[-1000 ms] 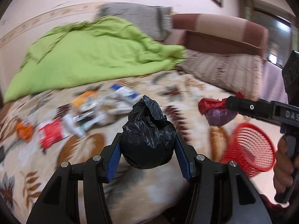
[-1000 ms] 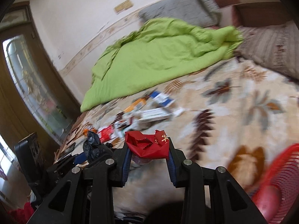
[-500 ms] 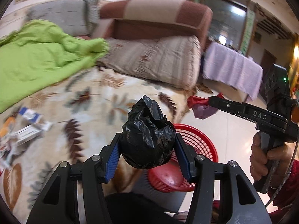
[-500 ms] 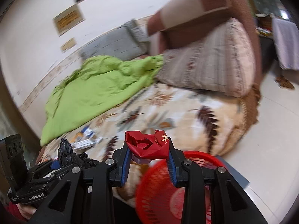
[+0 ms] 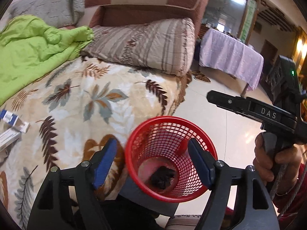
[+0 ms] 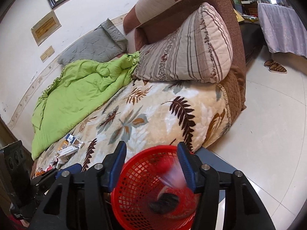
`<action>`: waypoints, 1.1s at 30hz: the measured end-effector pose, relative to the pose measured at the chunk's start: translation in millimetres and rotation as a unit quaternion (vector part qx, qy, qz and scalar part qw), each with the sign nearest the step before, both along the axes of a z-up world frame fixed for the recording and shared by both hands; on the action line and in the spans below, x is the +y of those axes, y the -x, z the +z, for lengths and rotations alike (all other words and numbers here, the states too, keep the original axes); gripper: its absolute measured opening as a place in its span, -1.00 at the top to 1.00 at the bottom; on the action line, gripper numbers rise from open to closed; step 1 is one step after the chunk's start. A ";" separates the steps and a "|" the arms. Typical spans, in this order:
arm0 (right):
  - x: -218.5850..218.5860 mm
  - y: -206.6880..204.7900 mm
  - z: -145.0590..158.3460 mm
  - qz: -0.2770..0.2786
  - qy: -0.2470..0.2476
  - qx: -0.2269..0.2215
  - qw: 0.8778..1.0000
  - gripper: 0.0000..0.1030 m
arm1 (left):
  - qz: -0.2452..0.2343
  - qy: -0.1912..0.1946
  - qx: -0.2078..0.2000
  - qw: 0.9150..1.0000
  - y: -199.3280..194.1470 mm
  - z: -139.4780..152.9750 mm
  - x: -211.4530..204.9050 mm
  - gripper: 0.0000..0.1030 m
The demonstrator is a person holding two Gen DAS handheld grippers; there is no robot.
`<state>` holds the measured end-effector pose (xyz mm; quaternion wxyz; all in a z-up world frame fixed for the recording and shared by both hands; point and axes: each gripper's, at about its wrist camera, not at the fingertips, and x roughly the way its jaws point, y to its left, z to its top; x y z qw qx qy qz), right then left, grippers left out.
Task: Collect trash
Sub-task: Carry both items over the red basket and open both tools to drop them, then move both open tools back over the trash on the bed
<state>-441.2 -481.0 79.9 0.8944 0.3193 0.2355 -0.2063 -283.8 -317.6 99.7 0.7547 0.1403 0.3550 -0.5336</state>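
A red mesh basket [image 5: 134,134] stands on the floor by the bed's edge. My left gripper [image 5: 152,159] hovers over it, jaws opening with nothing between them. The black bag [image 5: 163,176] lies on the basket's bottom. My right gripper [image 6: 151,159] is above the same red basket [image 6: 130,191], jaws opening. A blurred red wrapper [image 6: 168,169] is dropping from it, free of the pads, above the black bag [image 6: 165,201]. In the left wrist view the right gripper [image 5: 213,96] shows side-on with nothing in it, held by a hand [image 5: 276,161]. Boxes and wrappers [image 6: 69,148] lie on the bed.
A leaf-patterned blanket [image 5: 96,99] covers the bed, with a green quilt [image 5: 34,44], a striped pillow [image 5: 149,46] and a grey pillow [image 5: 48,7] toward the brown headboard. White tiled floor [image 6: 268,134] lies to the right, with slippers [image 6: 274,67] and a lilac-draped table [image 5: 230,57].
Both grippers swung from over the bed to above the red basket and opened. The black bag dropped into the basket, and the red wrapper left the right gripper.
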 end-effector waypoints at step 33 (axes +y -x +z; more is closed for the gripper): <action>231.8 -249.6 -15.4 0.310 0.031 0.029 0.950 -0.31 | 0.425 0.032 0.010 0.904 -172.7 4.2 344.3 -0.49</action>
